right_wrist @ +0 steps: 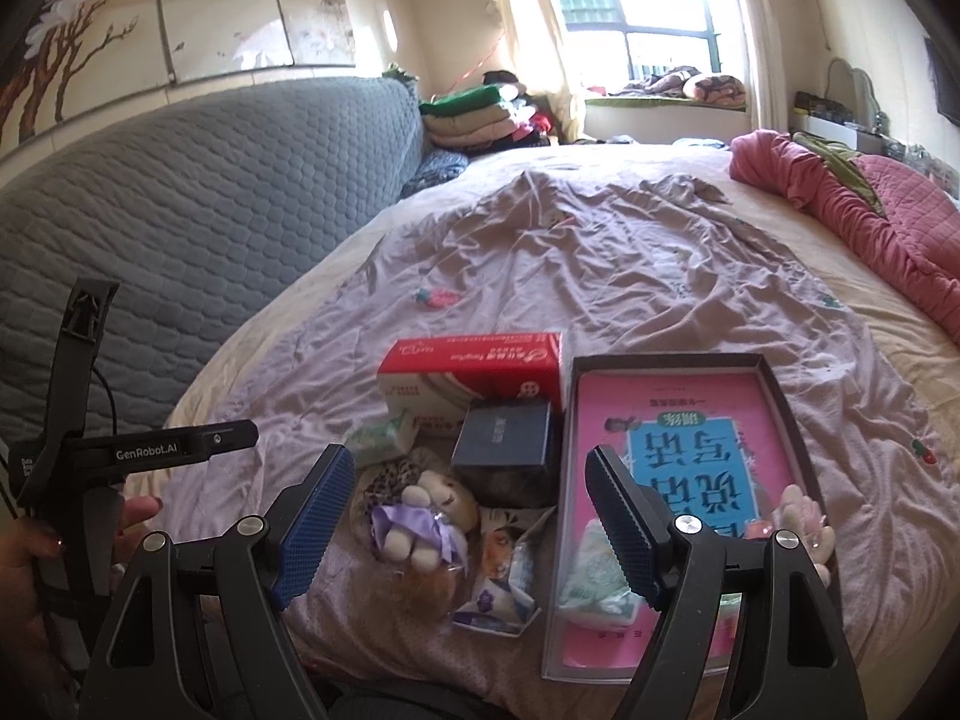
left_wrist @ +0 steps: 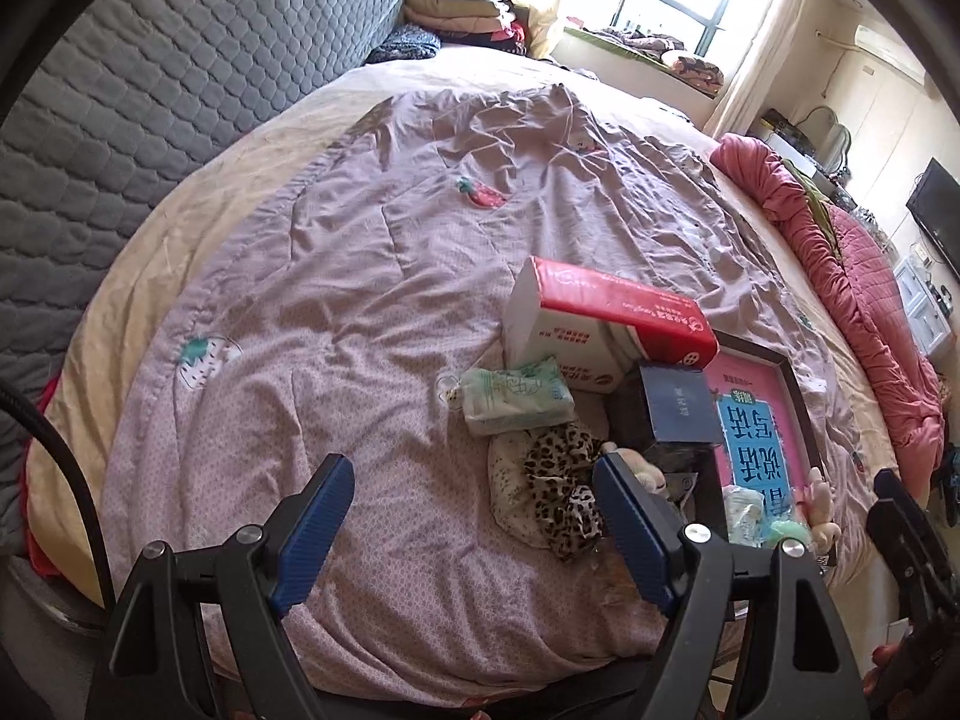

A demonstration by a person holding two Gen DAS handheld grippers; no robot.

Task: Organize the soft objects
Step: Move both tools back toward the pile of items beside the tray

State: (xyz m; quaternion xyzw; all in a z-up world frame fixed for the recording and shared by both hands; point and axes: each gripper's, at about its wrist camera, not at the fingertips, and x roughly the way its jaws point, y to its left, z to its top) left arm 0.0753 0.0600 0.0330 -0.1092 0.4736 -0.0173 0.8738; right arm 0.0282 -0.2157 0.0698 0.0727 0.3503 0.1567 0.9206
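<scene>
Right wrist: right claw point(right_wrist: 468, 519) apart, empty; plush doll point(right_wrist: 420, 516) betw its fingers, untouched.

Black gripper point(right_wrist: 462, 516) frames, ribbed blue pads point(right_wrist: 315, 519), silver screws — "GenRobot.AI" lettering.

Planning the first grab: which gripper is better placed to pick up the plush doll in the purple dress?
Right gripper, probably: the plush doll lies directly between its open fingers, just ahead. The left gripper faces bare quilt.
</scene>
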